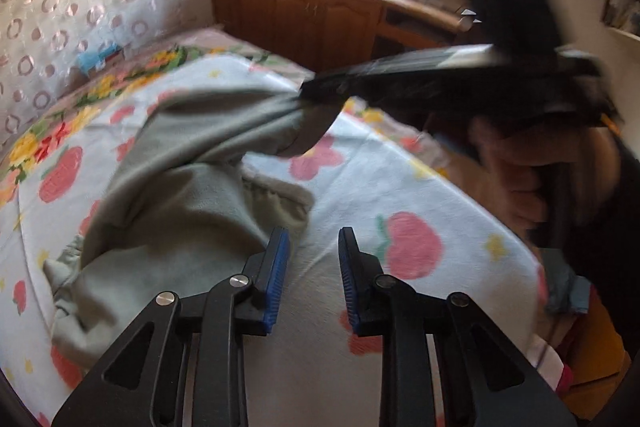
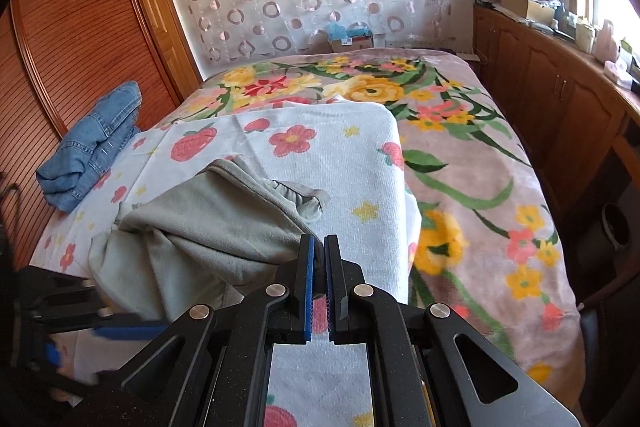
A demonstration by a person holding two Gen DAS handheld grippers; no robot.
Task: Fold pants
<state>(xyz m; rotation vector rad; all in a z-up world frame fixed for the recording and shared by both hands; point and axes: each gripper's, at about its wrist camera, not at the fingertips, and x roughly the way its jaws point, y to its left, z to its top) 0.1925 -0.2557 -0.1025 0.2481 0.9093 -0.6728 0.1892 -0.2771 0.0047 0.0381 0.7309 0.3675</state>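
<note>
Right gripper (image 2: 319, 283) pinches grey pants (image 2: 208, 231); left gripper (image 1: 314, 279) seemingly empty, agape.

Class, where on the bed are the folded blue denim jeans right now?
In the right wrist view, the folded blue denim jeans lie at the bed's left edge, beside the brown slatted wardrobe, beyond the grey pants.

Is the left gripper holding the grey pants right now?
No. In the left wrist view the left gripper is open with nothing between its pads, and the grey pants lie beside it on the bed.
</note>
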